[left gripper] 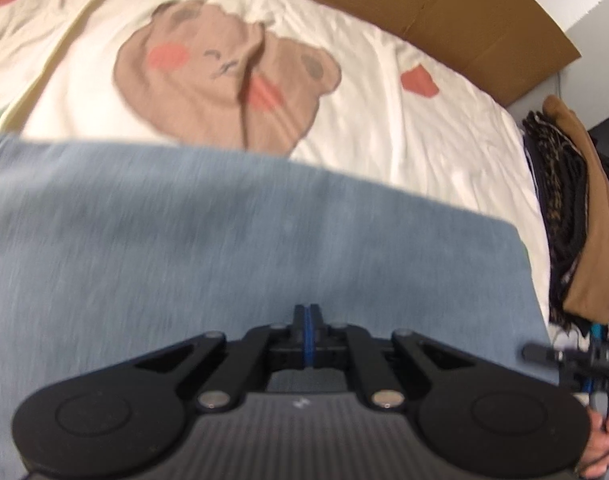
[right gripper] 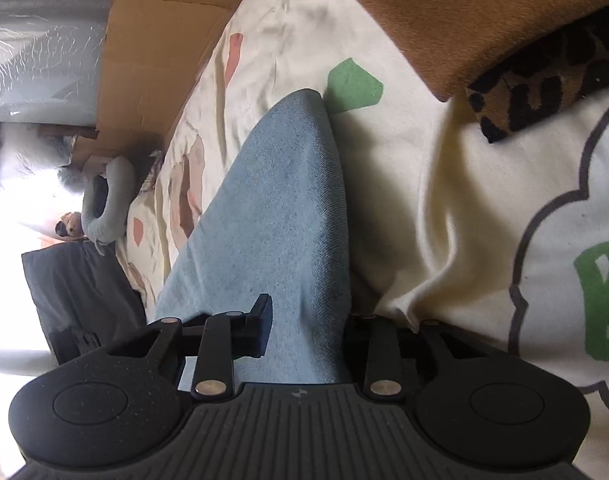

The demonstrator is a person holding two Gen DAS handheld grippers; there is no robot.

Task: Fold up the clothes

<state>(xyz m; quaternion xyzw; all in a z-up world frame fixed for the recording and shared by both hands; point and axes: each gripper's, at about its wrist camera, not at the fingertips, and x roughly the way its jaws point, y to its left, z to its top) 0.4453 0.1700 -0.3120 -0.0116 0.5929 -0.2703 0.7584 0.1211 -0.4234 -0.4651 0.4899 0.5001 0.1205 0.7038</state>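
Bed (left gripper: 404, 140) fills both views, covered by a cream sheet (right gripper: 424, 208) printed with a brown bear face (left gripper: 224, 80), pink patches and green shapes. Cardboard (left gripper: 464, 12) runs flat along the far edge of the bed. Blue garment (left gripper: 244, 232), denim-like cloth, lies spread on the sheet right in front of the left claw (left gripper: 308, 320); in the right wrist view the same cloth (right gripper: 280, 208) rises as a fold running away from the camera. Stack of folded clothes (left gripper: 576, 220), tan piece over leopard print, sits at the right bed edge, just beside the garment. Left claw is pinched fully together, blue pads touching, nothing visibly caught between them. Right claw (right gripper: 304, 320) is parted around the garment fold, one black finger (right gripper: 262, 320) visible on its left side, the other hidden by cloth; grip not certain. Person's hand (left gripper: 604, 448) shows at the lower right of the left wrist view.
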